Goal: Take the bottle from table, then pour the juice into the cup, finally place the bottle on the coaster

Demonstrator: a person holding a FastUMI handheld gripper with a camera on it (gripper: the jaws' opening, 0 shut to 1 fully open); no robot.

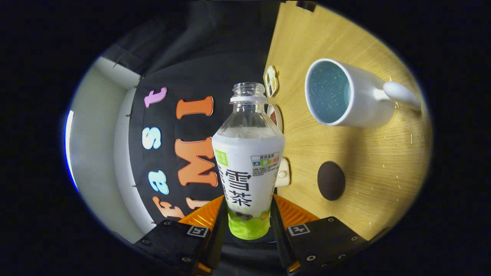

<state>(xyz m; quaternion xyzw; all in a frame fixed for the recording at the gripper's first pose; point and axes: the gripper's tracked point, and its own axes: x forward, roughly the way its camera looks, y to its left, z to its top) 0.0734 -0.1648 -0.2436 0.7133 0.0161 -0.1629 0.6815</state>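
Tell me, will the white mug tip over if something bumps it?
Probably not easily: the white mug looks wide and thick-walled, so likely heavy. It seems ceramic, so it might chip. The gripper is shut on the uncapped bottle, away from it.

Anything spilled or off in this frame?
Yes: pale specks lie scattered on the table around the white cup and dark coaster, like spilled grains. The cup already holds blue, speckled contents. The uncapped bottle sits clamped in the gripper, both jaws on it, tilted sideways relative to the table.
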